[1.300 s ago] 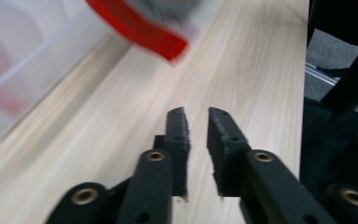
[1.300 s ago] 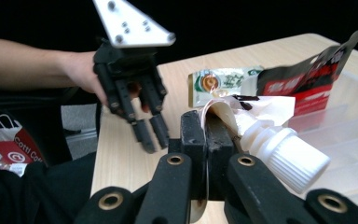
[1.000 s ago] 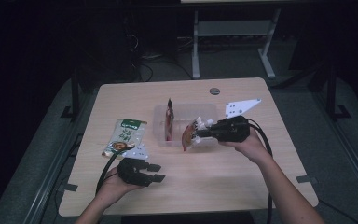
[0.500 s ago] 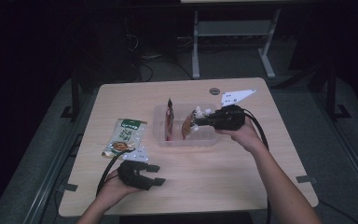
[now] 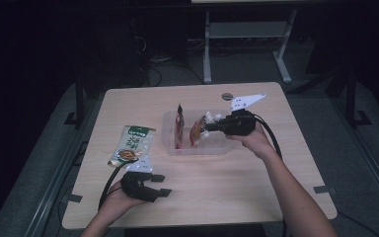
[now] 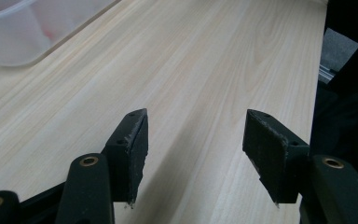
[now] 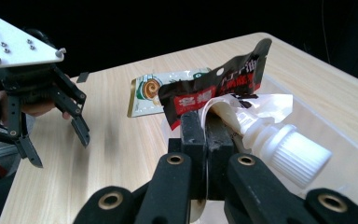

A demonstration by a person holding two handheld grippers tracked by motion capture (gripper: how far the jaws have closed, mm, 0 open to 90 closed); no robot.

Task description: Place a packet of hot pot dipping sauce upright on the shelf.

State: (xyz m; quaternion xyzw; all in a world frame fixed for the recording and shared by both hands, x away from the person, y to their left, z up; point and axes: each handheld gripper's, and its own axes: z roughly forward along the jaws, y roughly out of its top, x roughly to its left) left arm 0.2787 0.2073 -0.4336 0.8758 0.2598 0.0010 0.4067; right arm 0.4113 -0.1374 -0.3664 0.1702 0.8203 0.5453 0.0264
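Right gripper [image 5: 208, 127] clamped on white-capped spout pouch [image 5: 198, 132] above clear plastic tub [image 5: 197, 148]; left gripper [image 5: 162, 185], jaws just opening, empty, near tub. Risk: pouch snagging red-black packet [image 5: 179, 126] inside.

One fixed camera overhead, one riding camera on each gripper.

The high view looks forward and down from the person's side, taking in the whole table [image 5: 217, 177] from some way off. The left gripper view sits low near the front left corner, close above the wood, facing along its jaws toward the clear bin [image 6: 23, 28]. The right gripper view looks from over the bin [image 7: 335, 135] toward the front left corner, sharing the left gripper [image 7: 58, 144] and the green packet [image 7: 158, 91] with the high view.
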